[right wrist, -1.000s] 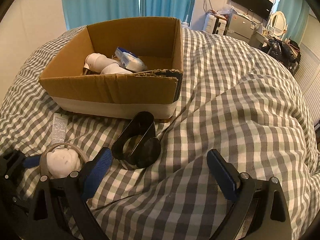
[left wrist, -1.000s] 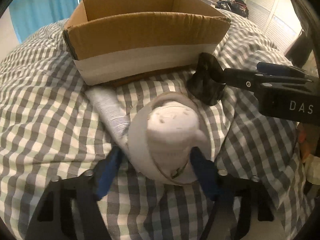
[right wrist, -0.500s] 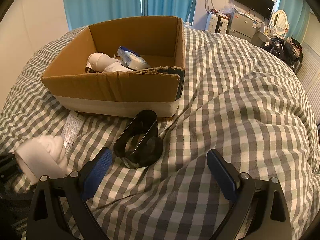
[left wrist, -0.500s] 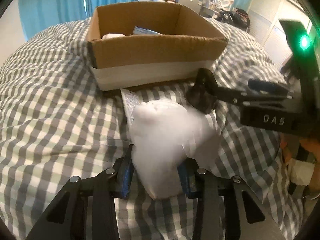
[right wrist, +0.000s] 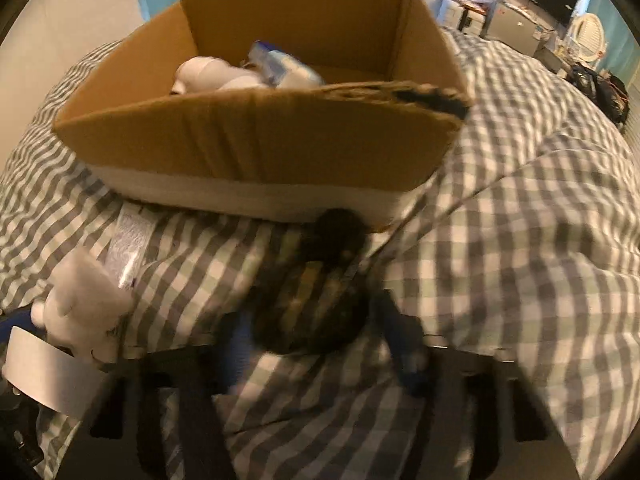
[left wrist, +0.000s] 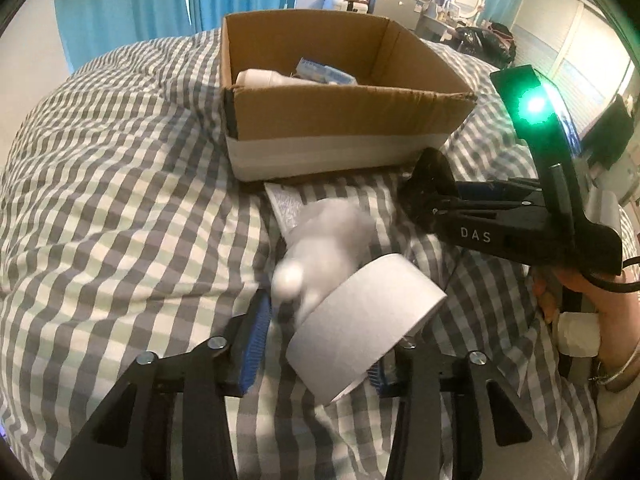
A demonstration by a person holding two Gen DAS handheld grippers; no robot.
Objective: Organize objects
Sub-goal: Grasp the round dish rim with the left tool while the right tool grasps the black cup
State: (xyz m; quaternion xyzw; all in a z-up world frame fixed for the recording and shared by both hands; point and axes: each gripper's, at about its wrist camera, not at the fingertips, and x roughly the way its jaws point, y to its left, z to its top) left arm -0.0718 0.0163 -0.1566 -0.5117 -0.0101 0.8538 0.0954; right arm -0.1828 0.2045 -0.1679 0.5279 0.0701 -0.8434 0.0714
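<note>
A cardboard box [left wrist: 348, 128] stands on the checked bedspread, also in the right wrist view [right wrist: 256, 140]; it holds a white bottle [left wrist: 256, 77] and a blue-white packet [left wrist: 324, 72]. My left gripper [left wrist: 320, 344] holds a white tape roll [left wrist: 364, 340] with a blurred white sock [left wrist: 324, 244] beyond it; the roll sits tilted between the fingers. My right gripper [right wrist: 320, 332] has closed around a black scoop-shaped clip [right wrist: 312, 300], blurred by motion. It also shows in the left wrist view [left wrist: 428, 192].
A flat white sachet [left wrist: 286, 208] lies on the bedspread in front of the box. Blue curtains hang behind the bed. A TV, a mirror and cluttered furniture are at the far right. The bedspread is lumpy and rises at the right.
The left gripper lifted the sock and tape roll, tilting the roll toward the camera. The right gripper moved forward and closed from wide open onto the black clip.
</note>
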